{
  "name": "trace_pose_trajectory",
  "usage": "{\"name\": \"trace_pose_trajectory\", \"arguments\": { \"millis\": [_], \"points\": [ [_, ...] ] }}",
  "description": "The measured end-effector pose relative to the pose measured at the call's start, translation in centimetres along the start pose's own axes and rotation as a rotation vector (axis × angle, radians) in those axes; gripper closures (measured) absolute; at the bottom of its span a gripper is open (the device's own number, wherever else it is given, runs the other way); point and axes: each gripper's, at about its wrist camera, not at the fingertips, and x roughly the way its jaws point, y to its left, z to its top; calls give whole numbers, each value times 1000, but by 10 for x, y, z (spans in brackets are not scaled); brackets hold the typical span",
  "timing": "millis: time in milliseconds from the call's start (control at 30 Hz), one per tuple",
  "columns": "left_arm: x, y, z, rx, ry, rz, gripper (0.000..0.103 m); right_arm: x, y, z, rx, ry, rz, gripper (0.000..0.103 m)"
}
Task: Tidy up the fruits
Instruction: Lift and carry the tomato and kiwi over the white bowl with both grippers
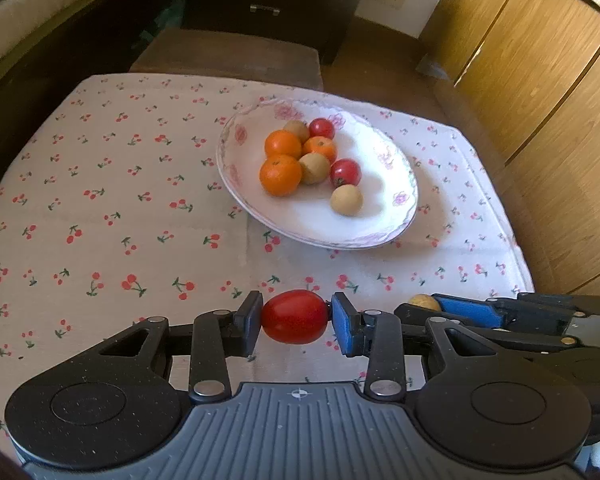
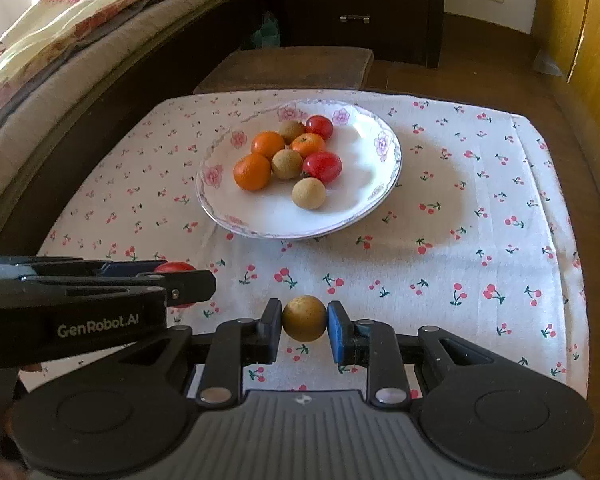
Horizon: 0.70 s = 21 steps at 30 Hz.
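left claw (image 1: pixel 295 316) grips a tomato (image 1: pixel 295 317), right claw (image 2: pixel 304 318) grips a longan (image 2: pixel 304 319); both likely go next to the plate (image 2: pixel 260 224).

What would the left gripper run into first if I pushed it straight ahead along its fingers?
Probably the bare cherry-print tablecloth just past the held red tomato: the left gripper, shut on it, points steeply downward. The plate of fruit sits further on and slightly right, likely beyond that line, though depth is unclear.
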Motion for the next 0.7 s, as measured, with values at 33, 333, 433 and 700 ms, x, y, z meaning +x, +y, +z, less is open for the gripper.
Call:
{"name": "trace_pose_trajectory", "arguments": {
  "millis": [33, 333, 433, 700],
  "points": [
    [-1, -1, 1, -1, -2, -3, 57, -1, 0, 1, 2, -5, 2, 77],
    [-7, -5, 18, -26, -48, -19, 58, -10, -4, 19, 34, -59, 6, 77],
    [-6, -6, 26, -36, -62, -19, 59, -9, -6, 29, 39, -72, 5, 76],
    [3, -7, 52, -50, -87, -19, 59, 3, -17, 56, 62, -99, 8, 76]
  ]
}}
